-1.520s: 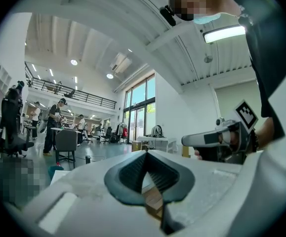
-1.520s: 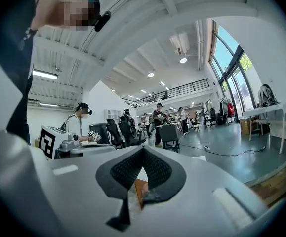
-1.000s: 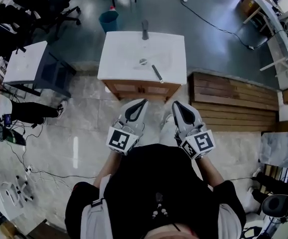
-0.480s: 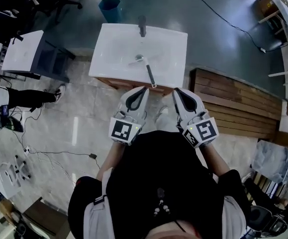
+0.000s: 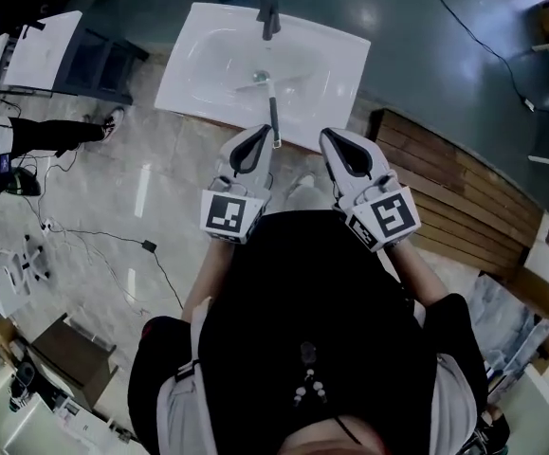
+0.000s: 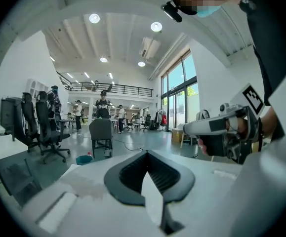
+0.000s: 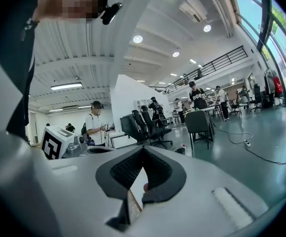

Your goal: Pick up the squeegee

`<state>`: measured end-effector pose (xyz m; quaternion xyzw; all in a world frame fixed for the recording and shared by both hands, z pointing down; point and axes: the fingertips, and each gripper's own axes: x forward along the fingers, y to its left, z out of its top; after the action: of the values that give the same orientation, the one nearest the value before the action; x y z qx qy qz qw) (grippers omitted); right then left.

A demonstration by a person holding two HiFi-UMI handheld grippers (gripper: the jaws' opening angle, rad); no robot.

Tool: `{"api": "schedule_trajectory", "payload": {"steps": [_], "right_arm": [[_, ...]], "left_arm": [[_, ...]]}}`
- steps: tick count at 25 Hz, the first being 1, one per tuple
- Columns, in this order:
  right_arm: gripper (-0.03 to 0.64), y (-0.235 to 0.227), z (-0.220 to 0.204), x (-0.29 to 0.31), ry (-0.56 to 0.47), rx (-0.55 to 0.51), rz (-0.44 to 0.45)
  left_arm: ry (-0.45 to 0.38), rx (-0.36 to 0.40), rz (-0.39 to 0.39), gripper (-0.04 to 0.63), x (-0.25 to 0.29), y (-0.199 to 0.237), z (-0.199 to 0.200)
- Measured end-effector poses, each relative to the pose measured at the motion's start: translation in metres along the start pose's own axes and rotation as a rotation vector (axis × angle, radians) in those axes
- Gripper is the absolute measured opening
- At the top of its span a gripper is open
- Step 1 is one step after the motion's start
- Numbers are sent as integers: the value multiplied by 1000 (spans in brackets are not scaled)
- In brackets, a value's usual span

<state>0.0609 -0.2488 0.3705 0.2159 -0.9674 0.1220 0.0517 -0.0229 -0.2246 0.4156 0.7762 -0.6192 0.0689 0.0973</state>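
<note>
Head view: squeegee (image 5: 273,117) just beside left gripper (image 5: 262,132) fingers (image 5: 256,146)

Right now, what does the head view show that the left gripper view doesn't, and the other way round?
Only the head view: the dark-handled squeegee lying across the near side of the white rectangular ceramic sink, the dark faucet, and the brown slatted wooden platform. Only the left gripper view: round ceiling lights, tall windows, black office chairs and people standing far off. Both: the shut left gripper and the right gripper.
</note>
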Motion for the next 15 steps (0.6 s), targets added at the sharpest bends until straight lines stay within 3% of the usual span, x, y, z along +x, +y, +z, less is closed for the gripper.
{"api": "schedule_trajectory", "payload": {"steps": [4, 12, 15], "right_arm": [[3, -20, -5, 14, 15, -1, 51], [3, -43, -15, 19, 53, 35, 69], [3, -53, -24, 25, 76, 50, 58]], "left_arm": [[31, 35, 60, -2, 21, 10, -17], [150, -97, 228, -2, 49, 34, -58], [193, -124, 258, -2, 63, 45, -82]]}}
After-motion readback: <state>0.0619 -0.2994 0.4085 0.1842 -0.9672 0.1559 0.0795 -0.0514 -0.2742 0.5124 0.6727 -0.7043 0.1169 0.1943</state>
